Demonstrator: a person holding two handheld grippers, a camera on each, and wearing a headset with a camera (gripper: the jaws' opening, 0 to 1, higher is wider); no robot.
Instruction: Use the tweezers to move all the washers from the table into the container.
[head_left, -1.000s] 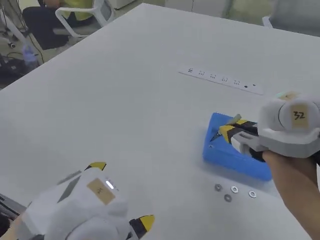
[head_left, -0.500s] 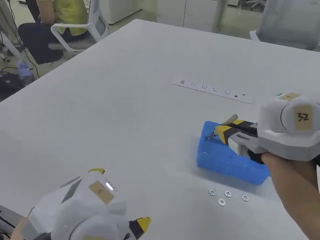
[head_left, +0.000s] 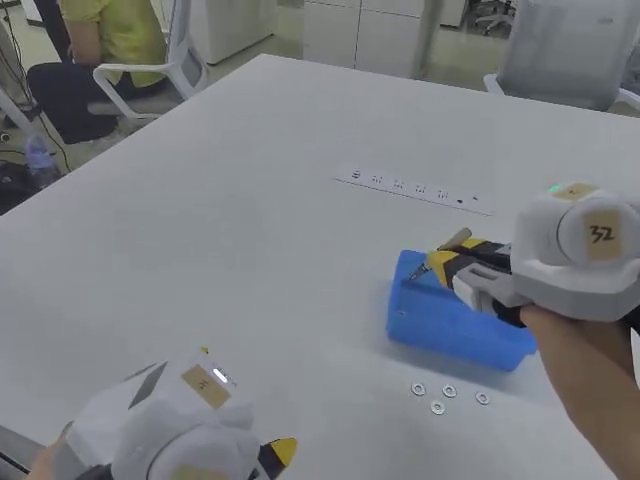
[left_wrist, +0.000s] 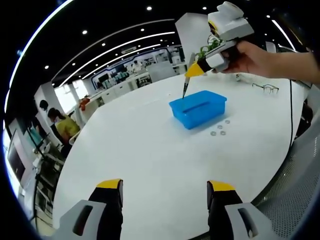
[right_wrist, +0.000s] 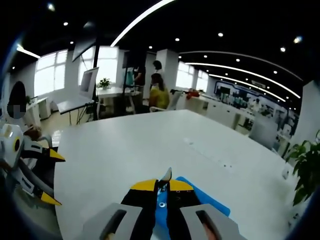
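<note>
Four washers (head_left: 449, 391) lie on the counter (head_left: 250, 200) just beside the blue container (head_left: 440, 325). The right tool (head_left: 450, 262), clamped on the tweezers (head_left: 418, 270), holds their tips over the container's rim. Each pickup likely needs a shallow pinch at a washer's edge. The left tool (left_wrist: 165, 186) has its jaws apart.

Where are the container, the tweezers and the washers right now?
blue container (head_left: 450, 338), head view, its near wall.
tweezers (left_wrist: 185, 89), left gripper view, the thin shaft near the tip.
washers (head_left: 437, 407), head view, the nearest of the four.

Looks like an open-plan office: big white worktop (head_left: 250, 200) with a built-in socket strip (head_left: 412, 190), office chairs (head_left: 565, 50), white cabinets (head_left: 350, 35) on the far side, long ceiling light strips (right_wrist: 142, 20).
</note>
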